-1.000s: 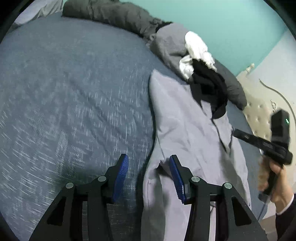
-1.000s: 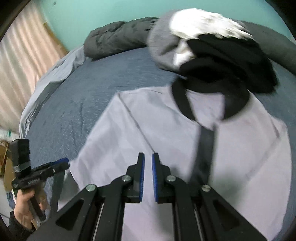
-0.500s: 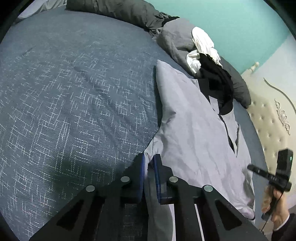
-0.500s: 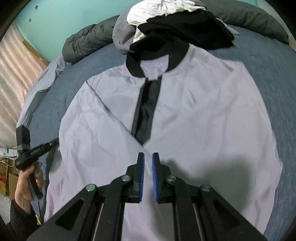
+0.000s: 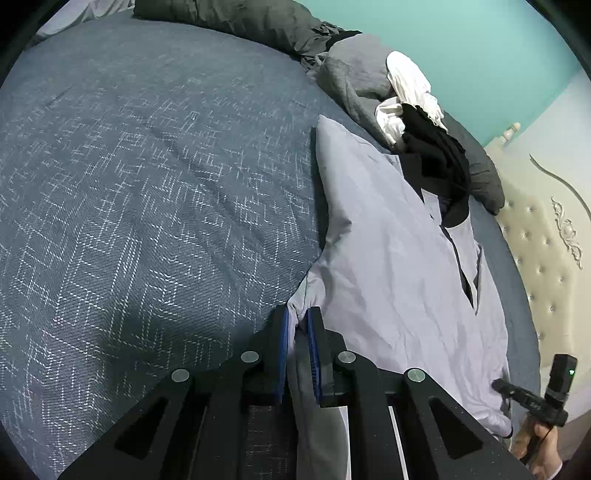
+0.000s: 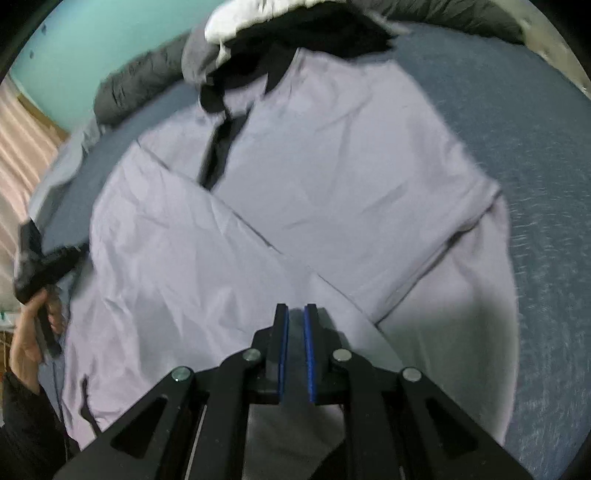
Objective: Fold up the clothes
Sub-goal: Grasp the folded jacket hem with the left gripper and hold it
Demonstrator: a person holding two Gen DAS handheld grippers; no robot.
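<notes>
My left claw (image 5: 297, 325): blue pads nearly together, pinching a raised edge of the pale lilac polo shirt with black collar and placket (image 5: 388, 266); a second ago these pads stood wide apart around that edge, half a second ago they had already met on it.
My right claw (image 6: 295, 325): pads close, a narrow slot between them with lilac cloth showing there; I cannot tell whether cloth is truly pinched. The gap matches both earlier views.
Shirt: spread on the dark blue woven bedspread (image 5: 147, 184); in the right view one side panel now lies folded diagonally across the front, its edge running to my right claw. Half a second ago the front lay open and flat.
My hands: left hand (image 6: 33, 332) grips its black handle at the shirt's left edge, dark sleeve below; right hand (image 5: 539, 443) holds its handle low at the bed's corner.
Beyond the collar: heap of black, white and grey garments (image 5: 413, 122), touching the collar.
Farthest: dark grey rolled duvet (image 5: 236, 22), teal wall (image 5: 480, 48), cream tufted headboard (image 5: 543, 243).
</notes>
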